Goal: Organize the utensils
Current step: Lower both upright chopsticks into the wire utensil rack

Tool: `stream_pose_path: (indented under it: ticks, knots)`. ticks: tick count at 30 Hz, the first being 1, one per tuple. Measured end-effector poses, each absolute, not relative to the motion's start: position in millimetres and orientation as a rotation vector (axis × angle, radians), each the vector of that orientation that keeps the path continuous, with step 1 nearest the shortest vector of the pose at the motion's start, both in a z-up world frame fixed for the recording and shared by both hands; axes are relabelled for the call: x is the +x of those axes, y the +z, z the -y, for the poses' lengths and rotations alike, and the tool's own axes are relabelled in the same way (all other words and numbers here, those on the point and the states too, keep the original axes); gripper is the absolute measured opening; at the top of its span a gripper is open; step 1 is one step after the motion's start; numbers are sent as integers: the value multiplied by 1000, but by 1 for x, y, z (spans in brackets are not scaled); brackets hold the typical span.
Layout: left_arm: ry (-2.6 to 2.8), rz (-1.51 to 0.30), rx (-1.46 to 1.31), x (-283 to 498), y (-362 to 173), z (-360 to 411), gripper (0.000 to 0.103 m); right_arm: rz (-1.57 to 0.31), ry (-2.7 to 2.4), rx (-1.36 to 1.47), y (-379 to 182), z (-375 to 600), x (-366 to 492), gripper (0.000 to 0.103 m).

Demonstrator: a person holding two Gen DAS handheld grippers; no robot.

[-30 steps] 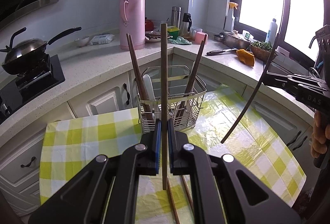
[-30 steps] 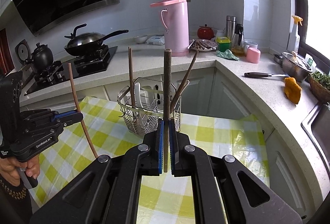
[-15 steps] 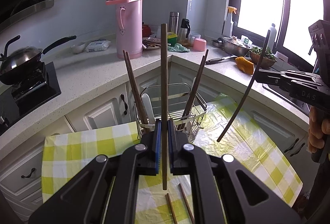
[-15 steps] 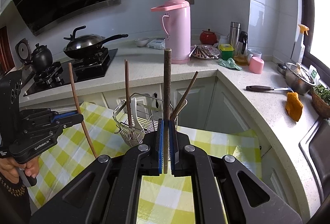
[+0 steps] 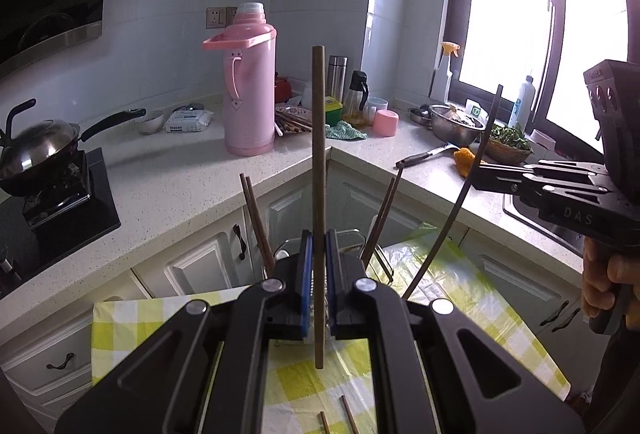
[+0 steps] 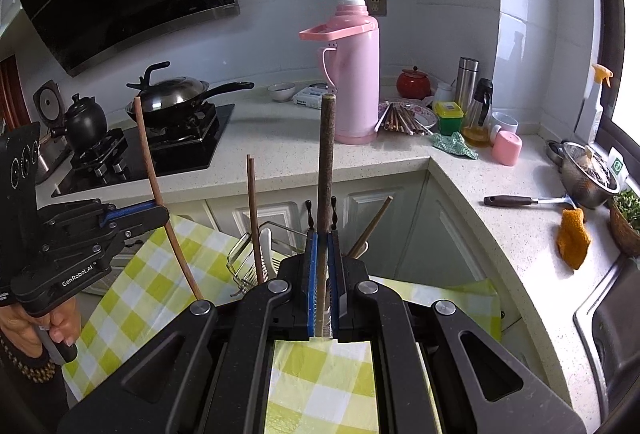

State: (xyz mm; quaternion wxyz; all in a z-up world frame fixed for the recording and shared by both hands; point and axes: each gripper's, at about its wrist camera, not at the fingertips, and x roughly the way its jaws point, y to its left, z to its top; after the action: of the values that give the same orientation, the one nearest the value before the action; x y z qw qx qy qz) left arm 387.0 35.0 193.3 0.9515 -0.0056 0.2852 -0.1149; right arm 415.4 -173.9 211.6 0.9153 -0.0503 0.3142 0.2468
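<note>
Each gripper pinches one chopstick upright above the wire utensil basket.

The left gripper [image 5: 319, 286] clamps a brown chopstick [image 5: 319, 170] between its blue pads, most of the stick rising above them and a short end poking out below. The right gripper [image 6: 325, 282] grips a darker chopstick [image 6: 326, 158] the same way. The basket [image 6: 256, 254], with several chopsticks inside, stands on the checked tablecloth [image 6: 132, 286] near its edge toward the counter cabinets. Two loose chopsticks [image 5: 346, 416] lie on the cloth's near edge.

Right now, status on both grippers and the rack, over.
Left gripper shut on a chopstick. Right gripper shut on a dark chopstick. Wire rack ahead, chopsticks already standing in it. Two loose chopsticks on the tablecloth.
</note>
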Motion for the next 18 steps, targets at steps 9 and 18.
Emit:
stream_pose_path:
  ticks: [9,18]
  knots:
    - [-194,-554,-22,418,218,-32,6,-643,498,-67,230,163,442,5]
    - [-162,-540,-35,449,218,-29,6,-660,488,-38,223,147,466,5]
